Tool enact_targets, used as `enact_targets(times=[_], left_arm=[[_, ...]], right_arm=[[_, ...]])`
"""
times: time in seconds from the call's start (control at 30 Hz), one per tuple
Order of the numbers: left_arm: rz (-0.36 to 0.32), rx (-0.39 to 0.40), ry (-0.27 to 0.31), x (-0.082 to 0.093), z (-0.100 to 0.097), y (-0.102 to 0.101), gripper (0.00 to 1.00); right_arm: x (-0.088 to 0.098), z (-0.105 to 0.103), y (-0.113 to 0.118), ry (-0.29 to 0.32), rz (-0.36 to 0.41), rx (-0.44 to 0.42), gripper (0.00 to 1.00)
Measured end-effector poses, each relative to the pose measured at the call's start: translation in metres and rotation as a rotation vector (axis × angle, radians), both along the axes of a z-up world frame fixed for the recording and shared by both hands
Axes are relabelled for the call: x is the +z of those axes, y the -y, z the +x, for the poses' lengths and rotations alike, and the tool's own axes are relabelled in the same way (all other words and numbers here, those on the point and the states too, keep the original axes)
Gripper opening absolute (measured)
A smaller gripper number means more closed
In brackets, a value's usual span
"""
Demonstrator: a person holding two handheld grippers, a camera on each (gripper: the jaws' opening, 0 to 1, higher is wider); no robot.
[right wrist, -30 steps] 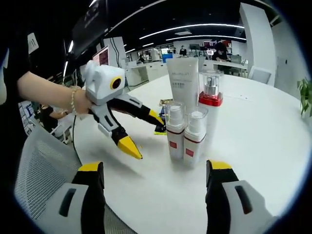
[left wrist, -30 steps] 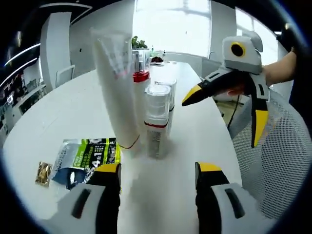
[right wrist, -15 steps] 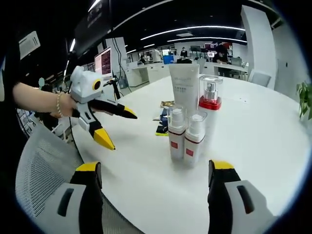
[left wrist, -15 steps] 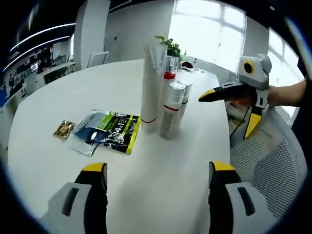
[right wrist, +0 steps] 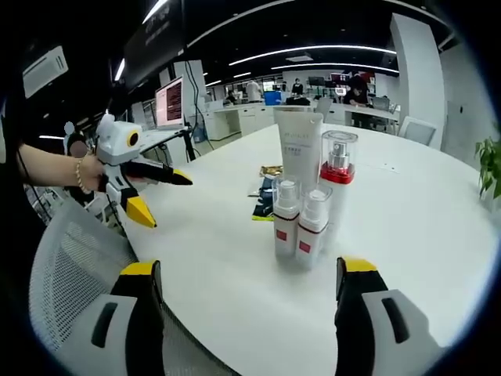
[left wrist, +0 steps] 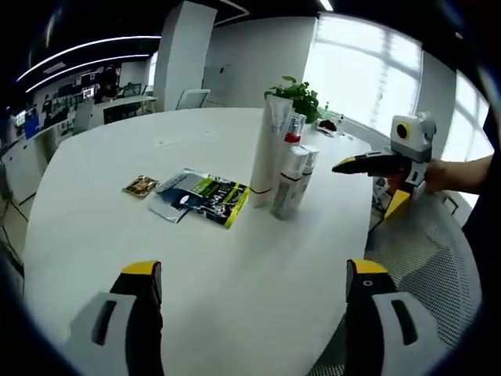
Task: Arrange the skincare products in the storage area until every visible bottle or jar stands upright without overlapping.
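Skincare bottles stand in a tight cluster on the round white counter (right wrist: 438,235), well ahead of both tools: a tall white squeeze tube (right wrist: 299,160) standing on its cap, a clear pump bottle with a red collar (right wrist: 338,184) beside it, and two small white spray bottles with red bands (right wrist: 299,227) in front, side by side. All four look upright and none leans on a neighbour, though they stand so close that I cannot tell whether they touch. My guess is they are grouped like this so that each stays visible while the set takes little room.

From the left tool (left wrist: 250,294) the same cluster lies ahead and slightly to the right, the tube (left wrist: 266,149) nearest the flat green-and-black sachets (left wrist: 205,197) and a small gold packet (left wrist: 141,186) lying to the left of the bottles. The left tool is spread wide with nothing between its jaws. The right tool (right wrist: 249,290) is likewise wide open and empty, held off the counter's near edge, above a grey mesh chair (right wrist: 66,274).

With both tools clear of the bottles, the arrangement looks essentially finished to me.
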State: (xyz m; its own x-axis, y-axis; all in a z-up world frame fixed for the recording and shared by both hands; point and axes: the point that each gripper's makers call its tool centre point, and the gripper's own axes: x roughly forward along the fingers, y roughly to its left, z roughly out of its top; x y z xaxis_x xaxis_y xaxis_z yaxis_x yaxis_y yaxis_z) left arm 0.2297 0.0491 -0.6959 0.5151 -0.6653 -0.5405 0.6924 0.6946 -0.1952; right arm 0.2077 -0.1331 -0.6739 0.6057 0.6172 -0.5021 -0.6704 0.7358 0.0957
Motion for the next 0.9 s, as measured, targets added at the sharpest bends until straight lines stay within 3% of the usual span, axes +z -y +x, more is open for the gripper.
enact_targets(times=[0.43, 0.9], left_arm=[[-0.020, 0.109, -0.022, 0.007, -0.026, -0.031, 0.97], [-0.019, 0.123, -0.006, 0.016, -0.035, -0.033, 0.99]], right_arm=[[0.005, -0.007, 0.003, 0.006, -0.003, -0.002, 0.92], [0.010, -0.011, 0.005, 0.011, 0.003, -0.008, 0.93]])
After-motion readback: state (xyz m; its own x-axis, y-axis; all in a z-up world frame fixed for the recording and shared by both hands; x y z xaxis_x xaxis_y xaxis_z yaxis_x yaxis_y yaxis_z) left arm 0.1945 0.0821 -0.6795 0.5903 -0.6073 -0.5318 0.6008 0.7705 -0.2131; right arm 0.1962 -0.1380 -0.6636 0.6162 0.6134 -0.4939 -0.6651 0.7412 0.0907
